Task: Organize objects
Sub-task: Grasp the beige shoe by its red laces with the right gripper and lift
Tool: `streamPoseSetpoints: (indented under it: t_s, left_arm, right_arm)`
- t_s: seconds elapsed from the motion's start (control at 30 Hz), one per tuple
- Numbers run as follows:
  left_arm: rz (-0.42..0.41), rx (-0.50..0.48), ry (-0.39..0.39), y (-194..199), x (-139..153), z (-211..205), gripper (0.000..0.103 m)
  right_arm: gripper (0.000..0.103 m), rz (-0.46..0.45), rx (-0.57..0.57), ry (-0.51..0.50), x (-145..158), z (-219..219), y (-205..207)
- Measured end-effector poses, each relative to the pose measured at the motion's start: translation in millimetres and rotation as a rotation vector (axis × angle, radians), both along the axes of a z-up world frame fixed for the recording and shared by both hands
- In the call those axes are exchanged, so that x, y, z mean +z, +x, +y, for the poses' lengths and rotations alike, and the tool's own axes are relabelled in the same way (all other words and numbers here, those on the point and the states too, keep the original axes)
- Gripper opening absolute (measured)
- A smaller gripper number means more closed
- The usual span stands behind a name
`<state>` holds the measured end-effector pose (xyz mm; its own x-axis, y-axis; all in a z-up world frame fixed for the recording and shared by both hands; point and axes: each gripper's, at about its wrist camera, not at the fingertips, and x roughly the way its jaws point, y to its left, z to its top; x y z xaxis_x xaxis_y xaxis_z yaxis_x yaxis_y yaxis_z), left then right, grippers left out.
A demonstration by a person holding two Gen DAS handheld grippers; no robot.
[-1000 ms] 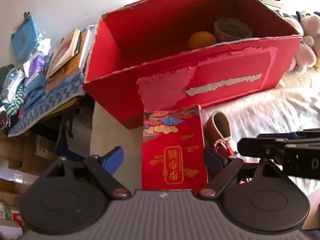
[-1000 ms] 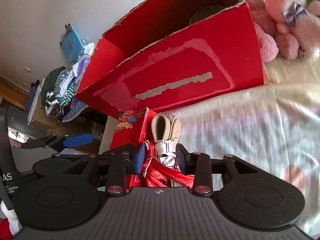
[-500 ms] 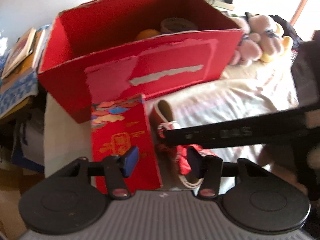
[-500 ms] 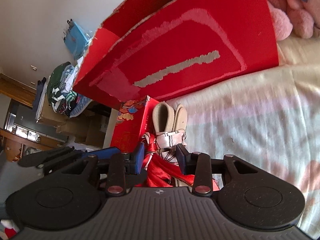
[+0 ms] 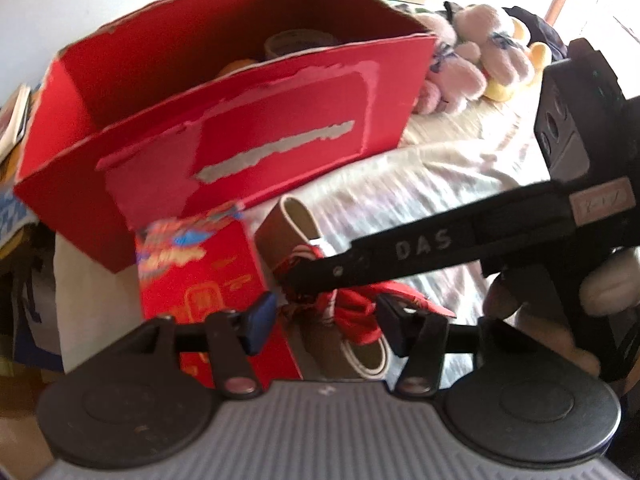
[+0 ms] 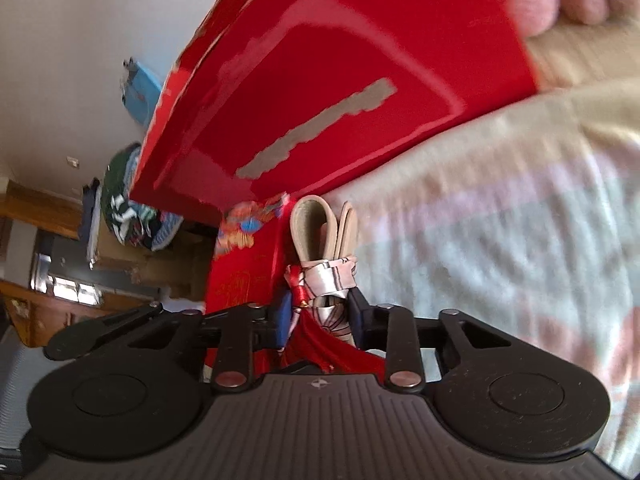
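A pair of beige slippers, tied together with a red and white scarf, lies on the bedspread in front of a big open red box. A red packet with gold print lies against the slippers' left side. My right gripper is shut on the scarf-wrapped middle of the slippers; in the left wrist view it reaches in from the right. My left gripper hangs over the slippers' near end, half open, with the red scarf between its fingers.
Inside the box sit an orange and a woven basket. Pink plush toys lie right of the box. Books and a clothes pile are at the left. The pale bedspread stretches to the right.
My left gripper narrowed from wide open and swung right from the red packet to over the slippers. The right gripper moved closer in and tightened on the slippers.
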<state>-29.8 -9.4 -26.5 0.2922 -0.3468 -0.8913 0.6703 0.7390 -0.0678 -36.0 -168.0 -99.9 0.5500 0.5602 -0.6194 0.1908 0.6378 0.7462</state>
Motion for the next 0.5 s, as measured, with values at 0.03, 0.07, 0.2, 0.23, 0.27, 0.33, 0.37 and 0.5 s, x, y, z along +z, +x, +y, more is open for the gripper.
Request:
streamPoseSetpoints:
  t_s: [0.03,0.07,0.2,0.23,0.27,0.33,0.37,0.5]
  left_arm:
    - [0.001,-0.011,-0.002,0.1,0.2,-2.7,0.058]
    - [0.005,-0.025,-0.008,0.5,0.4,-5.9,0.058]
    - [0.021,-0.079,-0.020,-0.6,-0.1,-23.1,0.058]
    - [0.024,-0.097,-0.027,-1.0,0.5,-27.0,0.058]
    - [0.026,-0.111,-0.035,-1.9,1.8,-30.1,0.058]
    - [0.030,-0.154,-0.060,-2.3,5.2,-37.4,0.057]
    - [0.028,-0.180,-0.072,-1.7,7.7,-41.2,0.056]
    - [-0.018,-0.269,-0.130,-7.0,29.2,-54.4,0.053]
  right_arm:
    - [0.029,-0.004,-0.014,-0.009,1.4,-3.9,-3.8]
    - [0.029,-0.008,-0.027,-0.014,2.4,-7.3,-7.3]
    - [0.029,-0.029,-0.088,-0.017,9.5,-25.5,-24.8]
    - [0.029,-0.039,-0.107,-0.024,13.7,-31.0,-31.4]
    - [0.029,-0.049,-0.121,-0.032,16.9,-34.7,-36.2]
    - [0.029,-0.076,-0.153,-0.048,26.5,-44.2,-46.7]
    - [0.029,-0.090,-0.167,-0.051,30.8,-48.2,-51.0]
    - [0.029,-0.173,-0.221,-0.060,58.0,-57.6,-61.8]
